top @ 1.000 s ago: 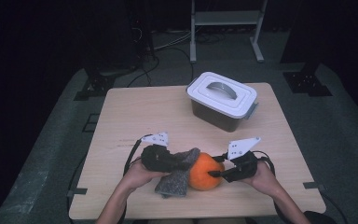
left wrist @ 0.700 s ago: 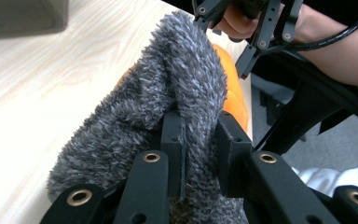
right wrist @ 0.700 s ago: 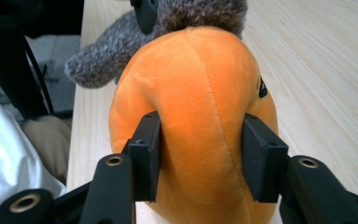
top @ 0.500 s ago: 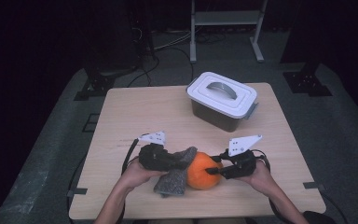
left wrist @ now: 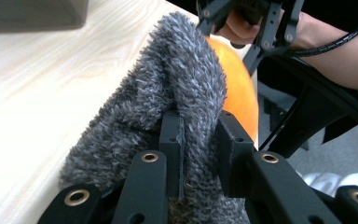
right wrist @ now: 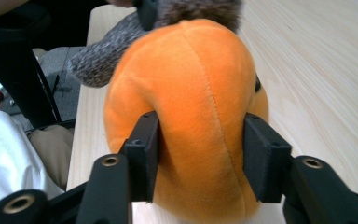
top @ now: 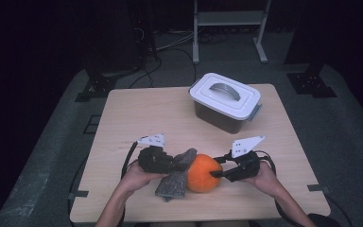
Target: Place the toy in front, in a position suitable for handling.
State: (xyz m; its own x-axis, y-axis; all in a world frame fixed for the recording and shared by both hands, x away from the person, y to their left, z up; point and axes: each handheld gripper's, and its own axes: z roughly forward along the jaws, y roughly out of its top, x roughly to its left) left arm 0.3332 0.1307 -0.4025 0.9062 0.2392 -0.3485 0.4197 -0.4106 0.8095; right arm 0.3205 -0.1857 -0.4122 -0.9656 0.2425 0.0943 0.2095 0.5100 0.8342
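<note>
The left gripper is clamped tight on a fold of the grey fuzzy cloth, its jaws pinching the pile with almost no gap. In the high view this cloth drapes from the left gripper down to the table and lies against the orange plush ball at the ball's nine o'clock. At the ball's three o'clock, the right gripper has the ball between its jaws; those jaws have just been opening, though the right gripper view still shows the pads denting the orange plush ball.

The likeliest trouble is judged to be that loosening hold: the ball is round and soft, so a slackened squeeze could let it roll toward the table's near edge at six o'clock. The cloth is pinched by one fold only, and a firm wipe could drag it free. The lidded box, well apart at twelve o'clock, poses no hazard.
</note>
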